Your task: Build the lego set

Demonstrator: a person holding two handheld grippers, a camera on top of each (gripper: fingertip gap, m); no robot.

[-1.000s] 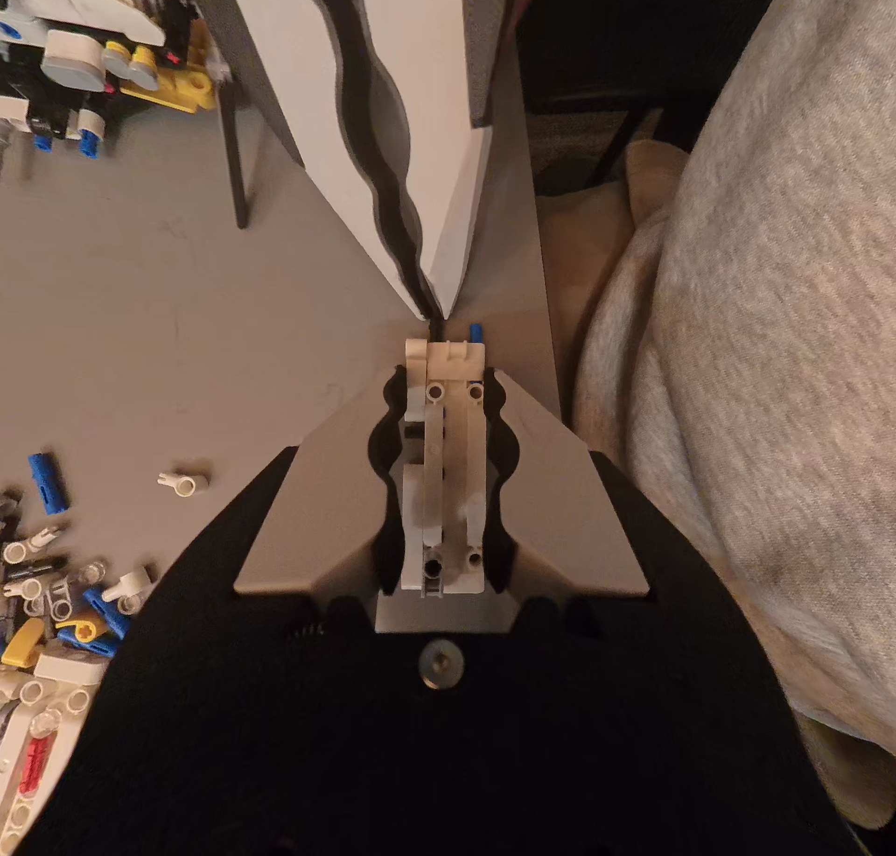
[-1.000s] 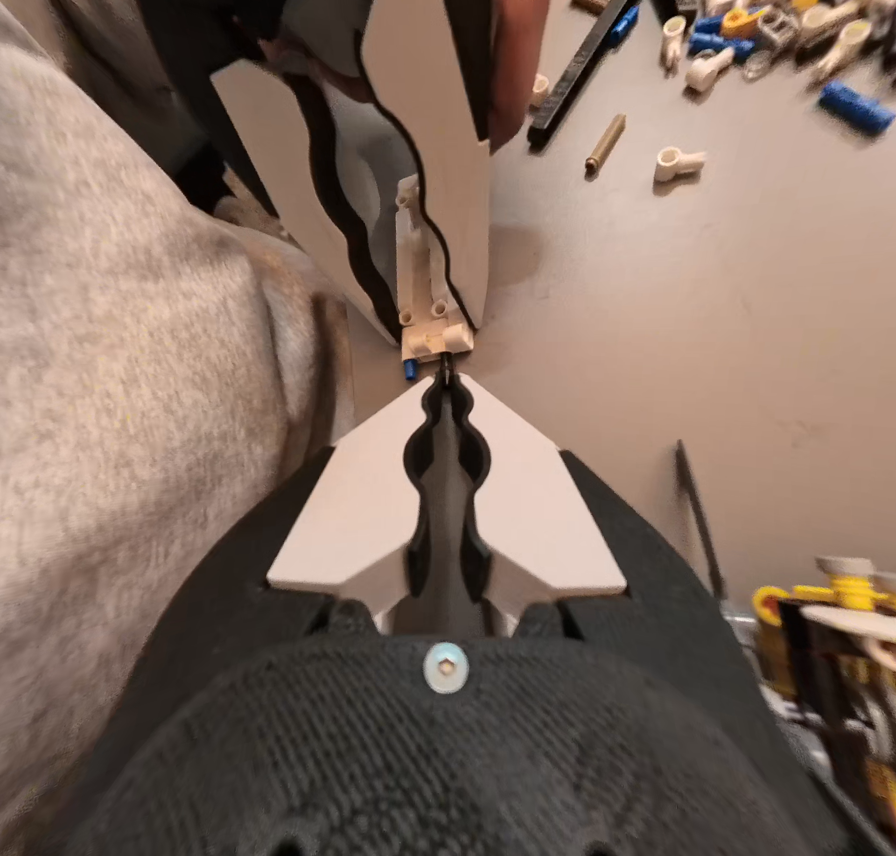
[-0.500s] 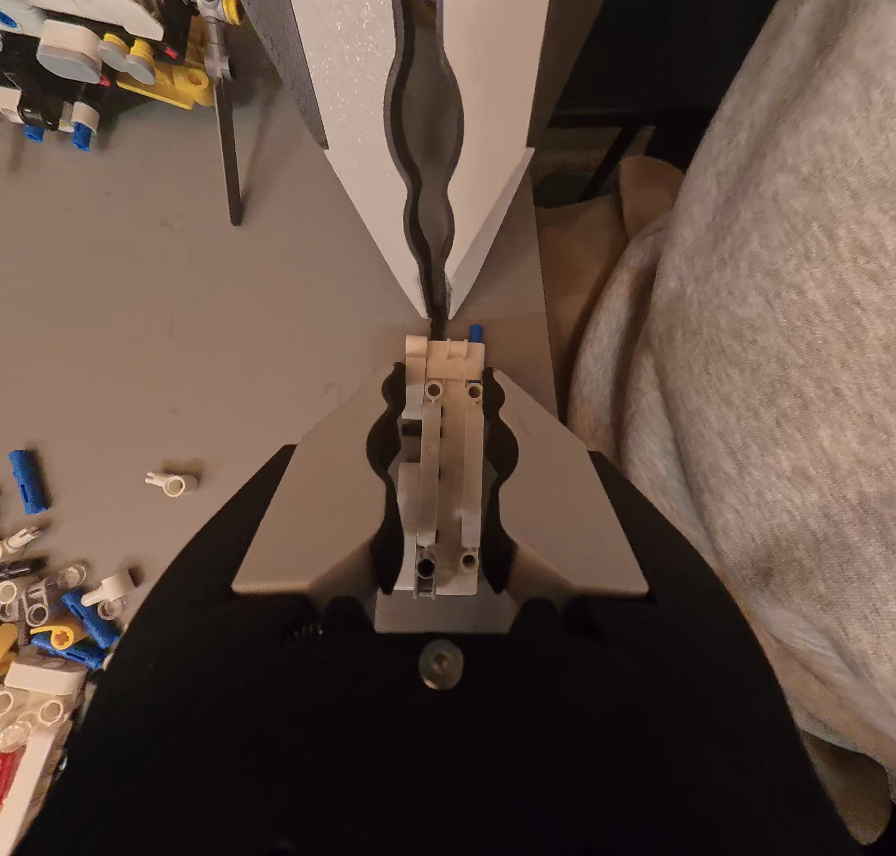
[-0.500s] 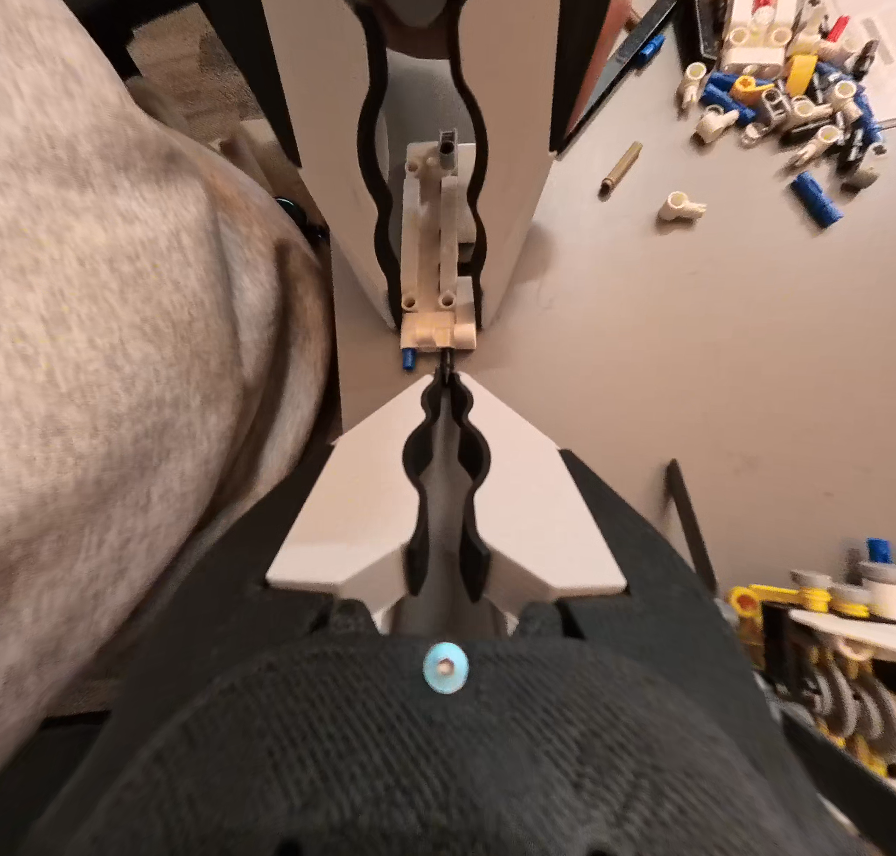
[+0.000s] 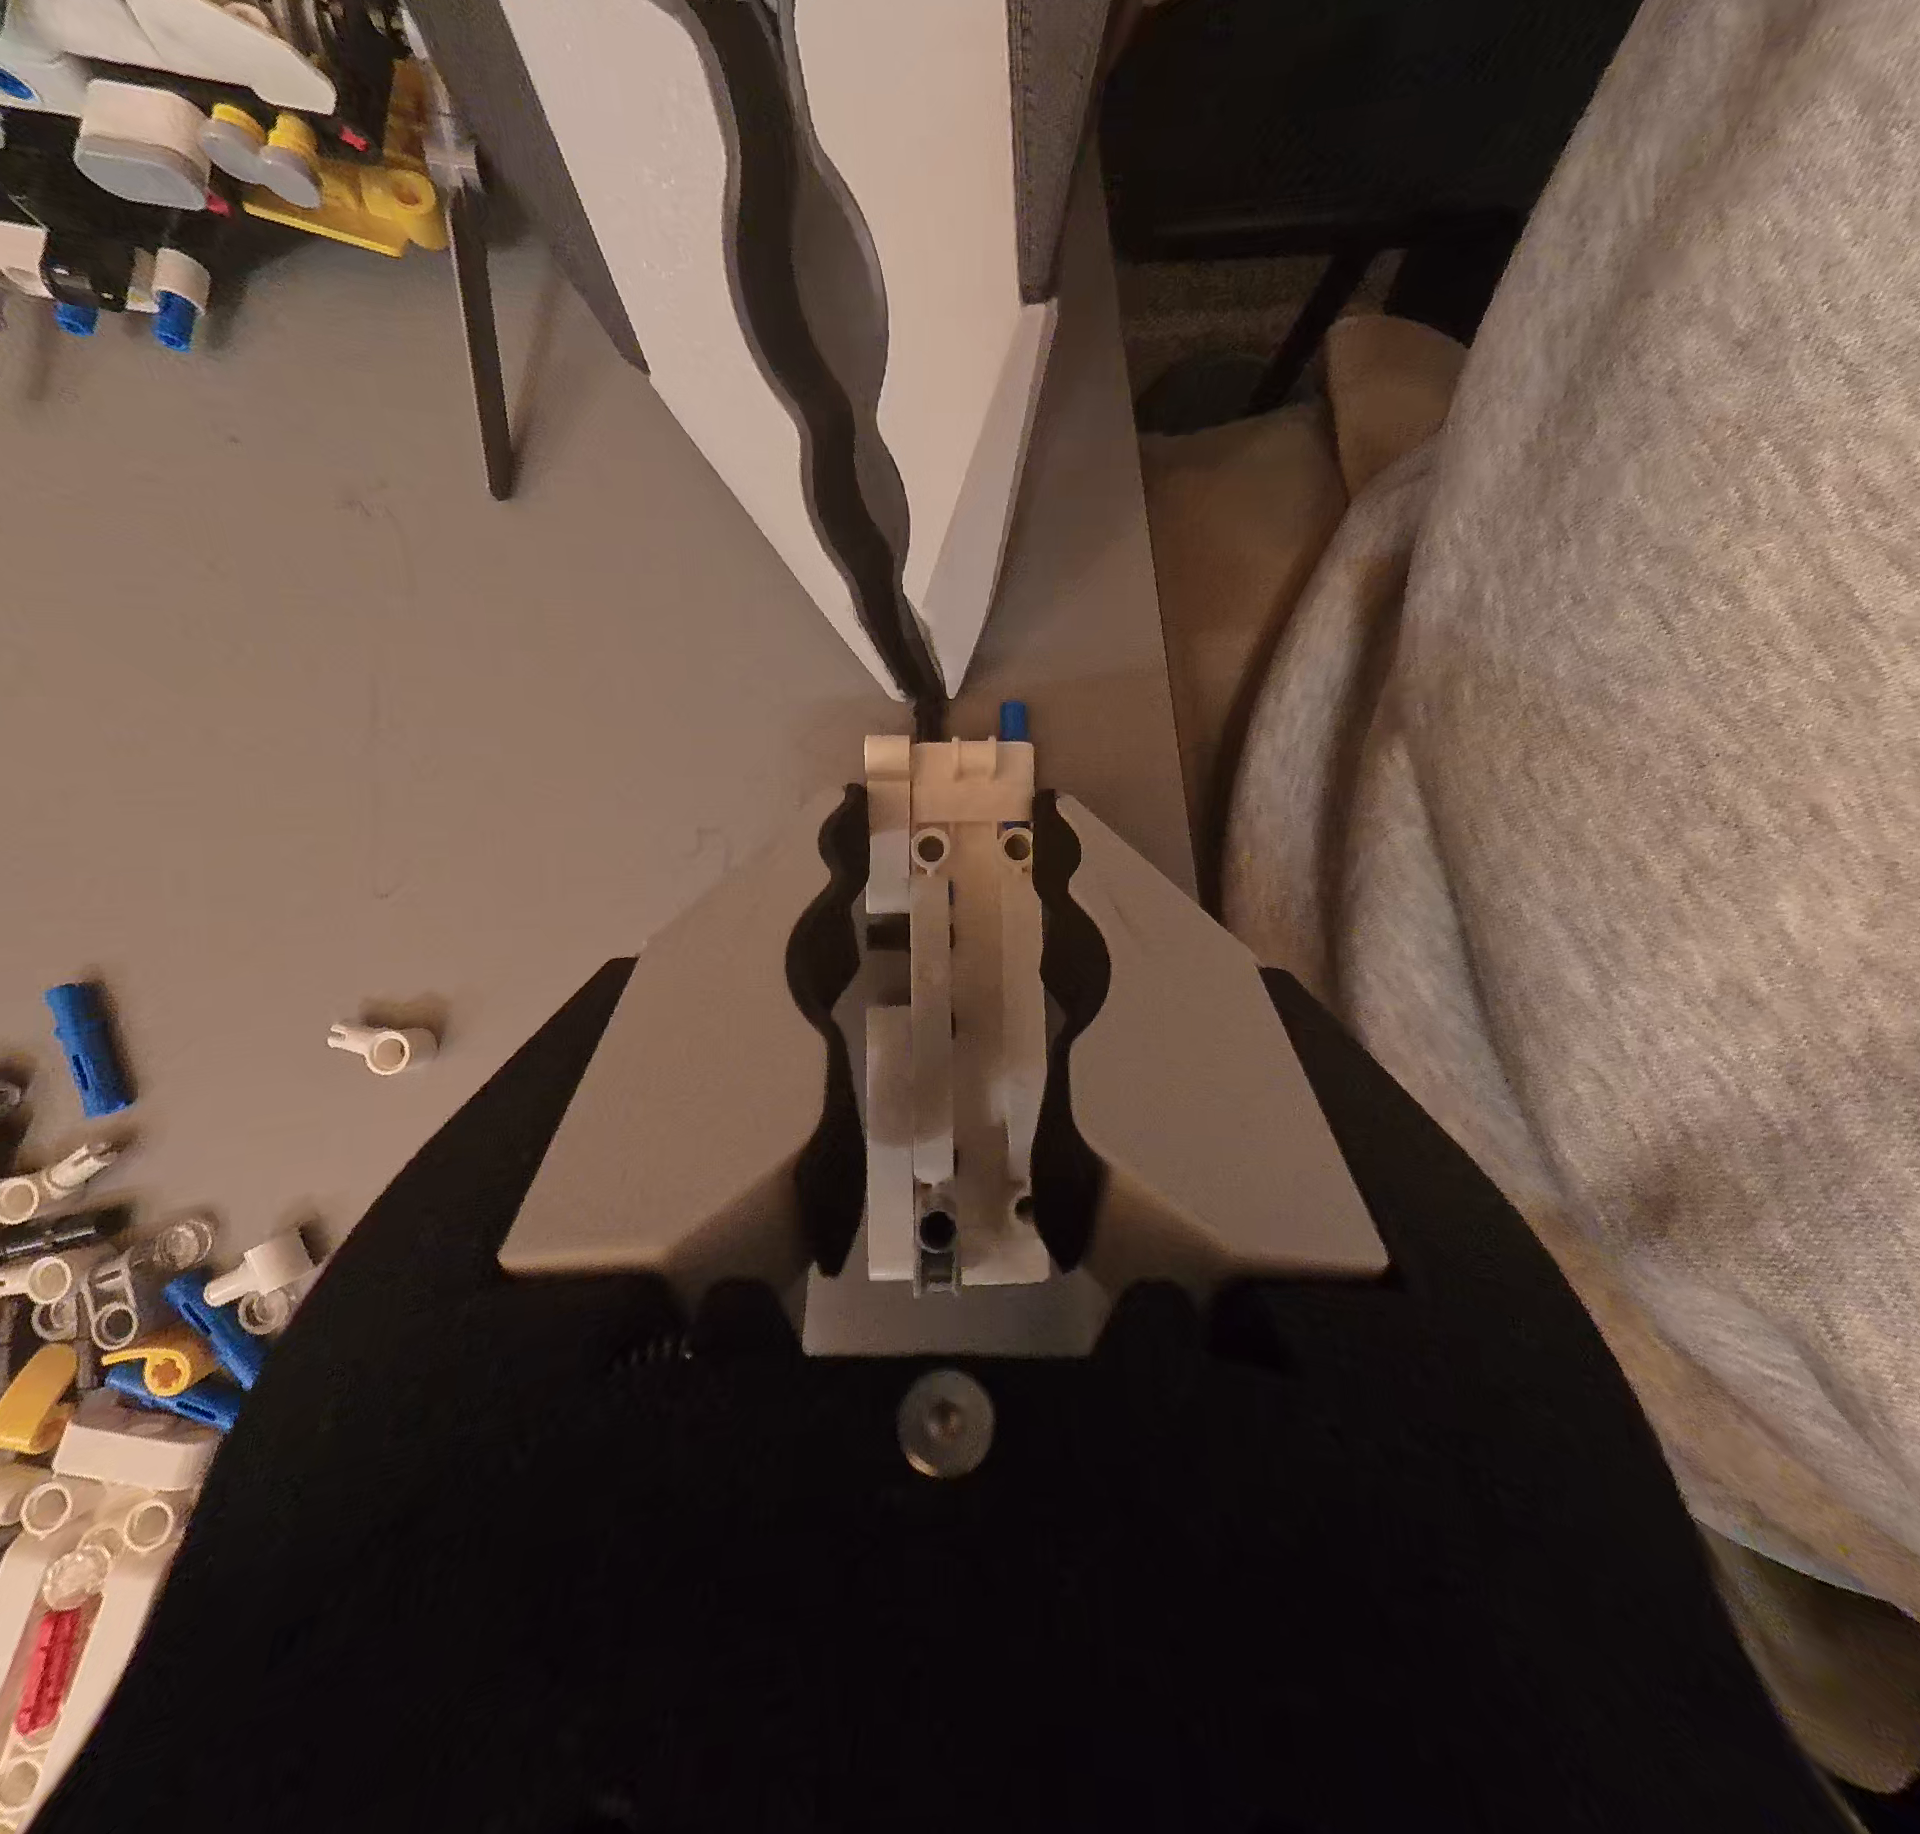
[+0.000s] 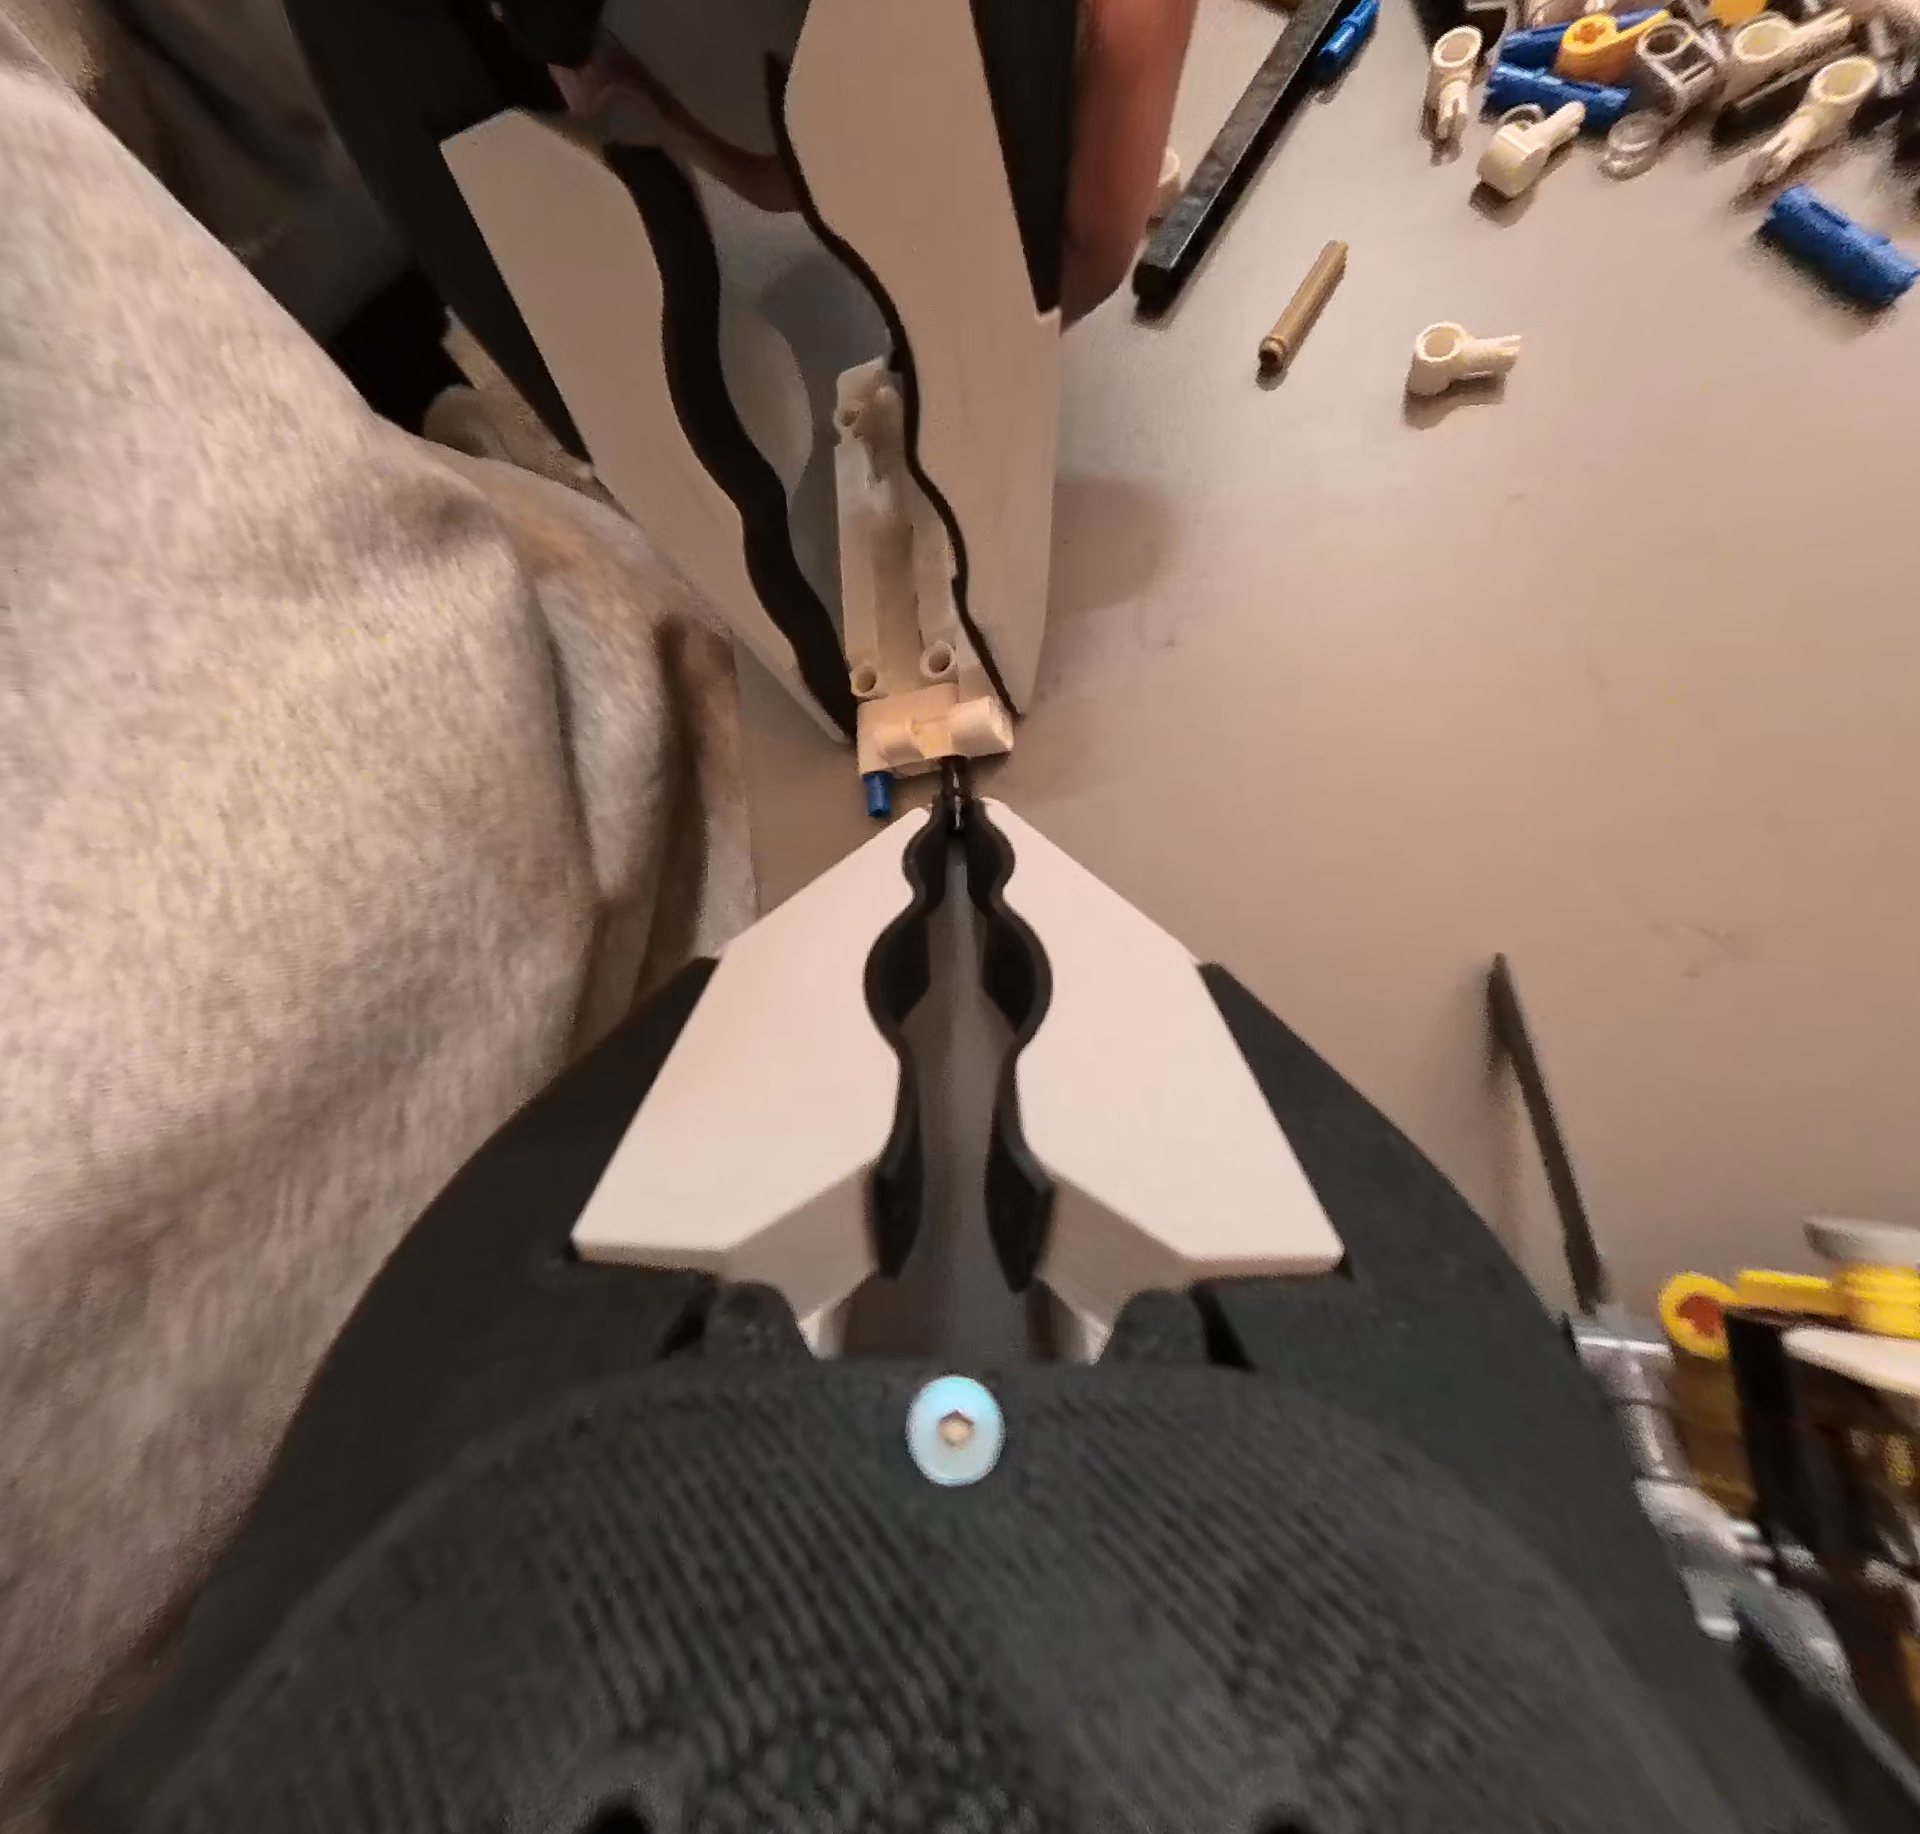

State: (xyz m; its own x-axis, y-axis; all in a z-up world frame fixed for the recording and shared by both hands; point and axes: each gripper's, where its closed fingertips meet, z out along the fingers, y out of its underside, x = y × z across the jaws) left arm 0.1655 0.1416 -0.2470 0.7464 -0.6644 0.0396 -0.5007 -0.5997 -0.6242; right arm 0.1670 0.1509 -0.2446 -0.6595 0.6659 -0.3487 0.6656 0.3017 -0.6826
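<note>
My left gripper (image 5: 951, 797) is shut on a long white lego assembly (image 5: 961, 1005) that lies lengthwise between its fingers. A blue pin (image 5: 1013, 719) sticks out of the assembly's front end. My right gripper (image 6: 956, 818) is shut on a small black pin (image 6: 954, 789), and the pin's tip touches the front end of the white assembly (image 6: 914, 662). The two grippers meet tip to tip just above the table edge. The right gripper (image 5: 928, 683) is tilted in the left wrist view. The left gripper (image 6: 925, 724) is tilted in the right wrist view.
A pile of loose lego parts (image 5: 104, 1296) lies left of the left gripper, with a white connector (image 5: 384, 1043) apart from it. A partly built model (image 5: 156, 122) stands at the far left. A black beam (image 6: 1257, 111) and tan axle (image 6: 1304, 304) lie nearby. Grey clothing (image 5: 1558, 849) borders the table edge. My left and right fingertips are right by each other.
The grippers stood straight in line half a second ago and are now rolled against each other again, as one second ago. The tips stay together and both grips hold.
</note>
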